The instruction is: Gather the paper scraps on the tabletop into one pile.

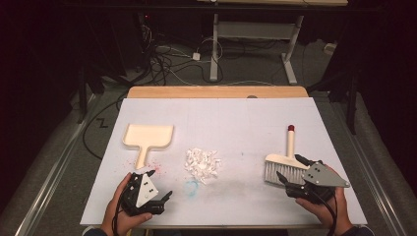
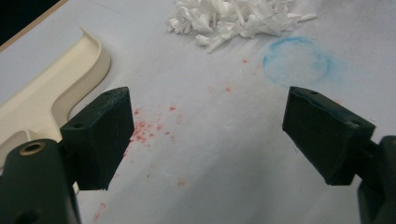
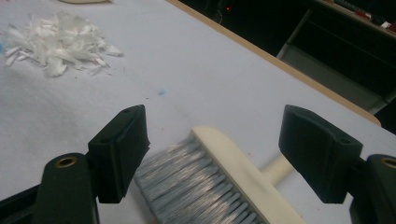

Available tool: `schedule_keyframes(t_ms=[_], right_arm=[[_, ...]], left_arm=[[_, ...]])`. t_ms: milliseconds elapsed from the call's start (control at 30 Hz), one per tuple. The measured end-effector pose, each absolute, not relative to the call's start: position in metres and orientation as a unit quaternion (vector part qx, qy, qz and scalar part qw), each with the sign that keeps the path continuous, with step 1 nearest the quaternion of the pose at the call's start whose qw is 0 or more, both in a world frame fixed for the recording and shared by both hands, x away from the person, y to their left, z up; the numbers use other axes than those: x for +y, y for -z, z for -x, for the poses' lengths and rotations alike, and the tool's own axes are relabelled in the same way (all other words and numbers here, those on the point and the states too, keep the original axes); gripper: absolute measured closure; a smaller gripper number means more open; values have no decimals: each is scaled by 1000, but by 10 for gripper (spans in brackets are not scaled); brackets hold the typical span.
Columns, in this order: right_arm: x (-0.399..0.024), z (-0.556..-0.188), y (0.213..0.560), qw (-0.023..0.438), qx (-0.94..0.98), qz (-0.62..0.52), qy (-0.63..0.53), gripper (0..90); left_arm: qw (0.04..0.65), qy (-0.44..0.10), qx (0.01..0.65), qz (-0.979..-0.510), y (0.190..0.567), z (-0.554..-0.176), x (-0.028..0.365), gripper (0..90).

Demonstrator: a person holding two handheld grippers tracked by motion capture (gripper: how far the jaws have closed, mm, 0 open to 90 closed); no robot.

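Here, one hand brush [image 1: 281, 166] is seen lying between the wide-apart jaws of the right gripper [image 1: 290, 171], unclamped; one dustpan [image 1: 147, 137] lies beside the left gripper [image 1: 158, 186], likewise spread and empty, with one heap of white shreds [image 1: 202, 164] between the two tools

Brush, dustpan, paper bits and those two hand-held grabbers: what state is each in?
Brush: lying flat, bristles toward the person, not gripped.
Dustpan: lying flat, empty, untouched.
Paper scraps: heaped in one pile, unswept.
Left gripper: open, holding nothing.
Right gripper: open, fingers around the brush head.
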State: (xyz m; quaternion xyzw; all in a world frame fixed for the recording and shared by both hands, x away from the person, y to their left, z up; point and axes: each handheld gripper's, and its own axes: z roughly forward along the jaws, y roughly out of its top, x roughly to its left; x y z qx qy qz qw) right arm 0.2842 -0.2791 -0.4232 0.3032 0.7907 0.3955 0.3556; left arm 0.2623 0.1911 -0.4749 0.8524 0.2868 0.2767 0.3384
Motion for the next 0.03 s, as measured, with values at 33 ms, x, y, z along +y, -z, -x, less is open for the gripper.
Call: schedule_keyframes(t_ms=[33], right_arm=[[-279, -285, 424, 355, 791, -303, -395, 244]], left_arm=[[340, -276, 289, -852, 475, -263, 191, 158]])
